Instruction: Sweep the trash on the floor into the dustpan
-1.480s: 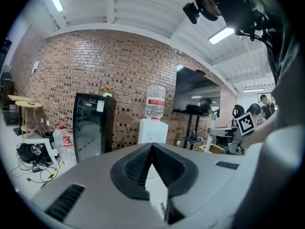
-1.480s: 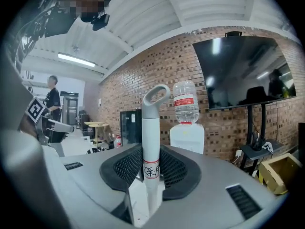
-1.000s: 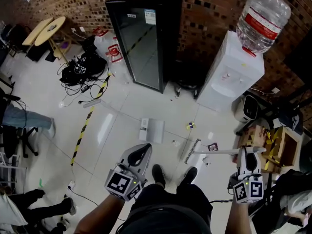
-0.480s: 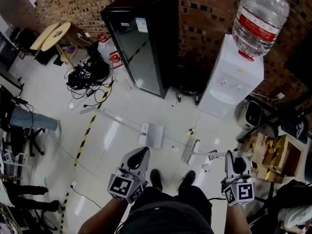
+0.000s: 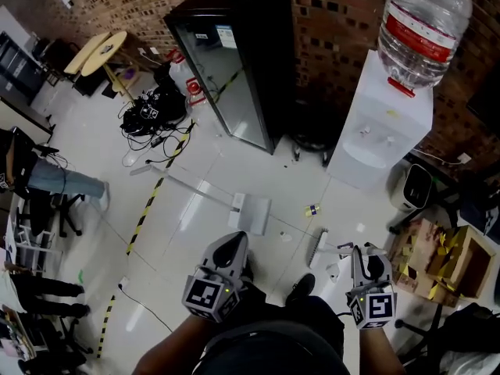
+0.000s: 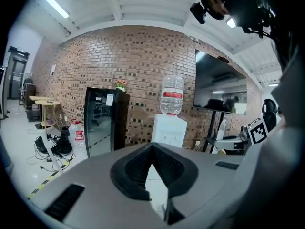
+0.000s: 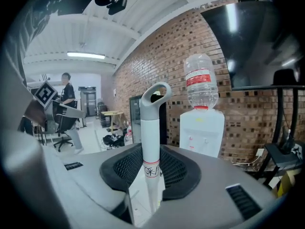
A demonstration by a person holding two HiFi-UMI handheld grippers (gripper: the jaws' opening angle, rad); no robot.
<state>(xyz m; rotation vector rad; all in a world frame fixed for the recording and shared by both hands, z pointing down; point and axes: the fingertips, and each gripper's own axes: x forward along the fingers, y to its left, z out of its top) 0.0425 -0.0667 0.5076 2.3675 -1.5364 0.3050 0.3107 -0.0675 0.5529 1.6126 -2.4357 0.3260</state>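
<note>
Where the glossy white tiled floor [image 5: 258,170] meets the dark red brick wall [image 5: 332,30], a tall black glass-door fridge [image 5: 234,61] and a white water dispenser [image 5: 375,123] carrying a clear bottle are set side by side, slightly apart. A yellow-and-black striped tape line [image 5: 144,209] is laid across the tiles. A white long-handled dustpan [image 5: 251,212] lies flat on the floor just ahead of the left gripper [image 5: 232,243], whose jaws are closed tip to tip with nothing between them. The right gripper [image 5: 367,258] is clamped on the pale grey broom handle [image 7: 151,142], which is held upright between its jaws. The pale broom head [image 5: 316,248] rests on the tiles right of the dustpan. Small scraps of trash are scattered near it, among them a yellow-and-blue piece [image 5: 312,209].

Room is bounded on the right by open brown cardboard boxes [image 5: 453,256], and at the far left by a black tangle of cables [image 5: 152,108] and a seated person's legs [image 5: 58,182]. Open tile is spread between the tape and the fridge.
</note>
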